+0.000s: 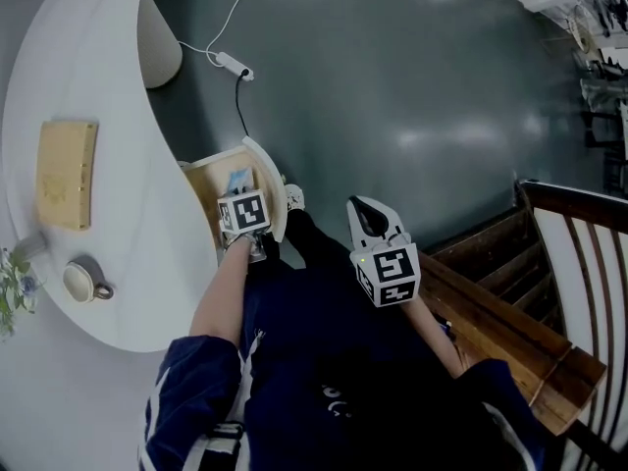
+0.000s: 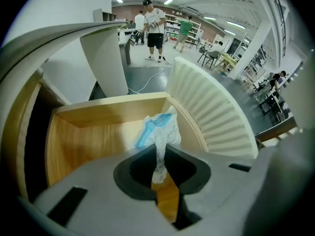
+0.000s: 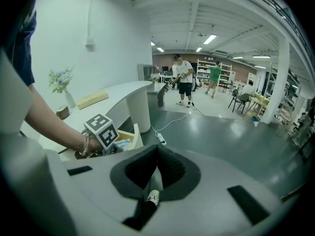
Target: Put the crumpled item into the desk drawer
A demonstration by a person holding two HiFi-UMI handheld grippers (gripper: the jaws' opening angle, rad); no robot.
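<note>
Floor: the dark grey, glossy floor [image 1: 412, 86] is filling the upper right of the head view and reflecting the ceiling lights.

Bench: the smooth white bench [image 1: 108, 116] is sweeping in a curve down the left of the head view. It is carrying a tan pad [image 1: 66, 173] and a cup [image 1: 78, 281], both well apart from the work.

Drawer: the drawer [image 2: 83, 136] is standing pulled out at the centre of the left gripper view. It is showing pale wood-grain walls and a bare floor, open so the load can go straight down into it.

Drawer front: the ribbed white panel [image 2: 216, 117] is curving along the right of that view, matching the bench's rounded edge.

Right claw: the right claw [image 3: 156, 154] is hanging at centre right of the head view above the person's lap. Its dark pads are meeting with nothing between them, so it is probably just keeping clear of the drawer.

Left claw: the left claw [image 2: 158, 154] is pointing steeply down over the drawer, pinching narrowly on the load.

Crumpled item: the crumpled item [image 2: 160, 129] is dangling from the left claw's pads over the drawer's right inner corner. It is white with a light blue patch, creased and limp. It is looking like thin paper or film, though which is hard to tell. It does not appear to be lying in the drawer yet.
</note>
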